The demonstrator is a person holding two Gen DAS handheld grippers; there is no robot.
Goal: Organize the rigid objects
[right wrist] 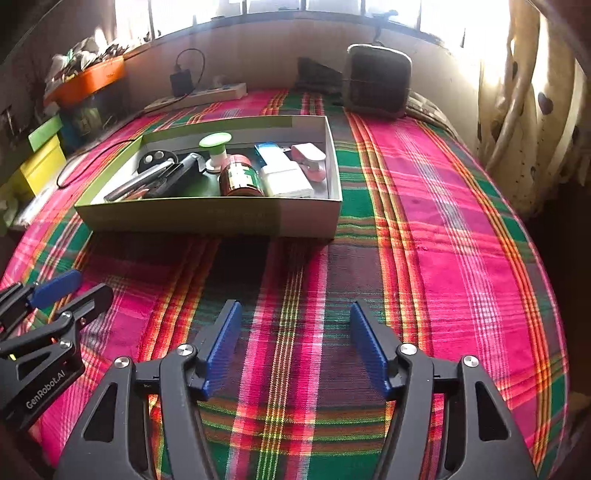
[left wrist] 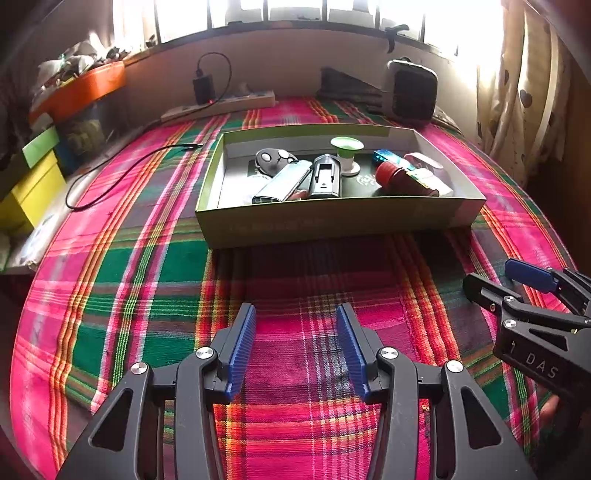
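Blown-out daylight pours through the window (left wrist: pixel 332 11) at twelve o'clock. Fisheye curvature bends the edges, corners go dark, and focus is slightly soft.

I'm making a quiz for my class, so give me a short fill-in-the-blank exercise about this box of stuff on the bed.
1. The small items all lie inside an open ____.
2. The jar in it has a ____ lid.
3. Both the left gripper and the right gripper hold ____.
4. The plaid cloth is mostly ____ and green.

Missing words: box; red; nothing; pink
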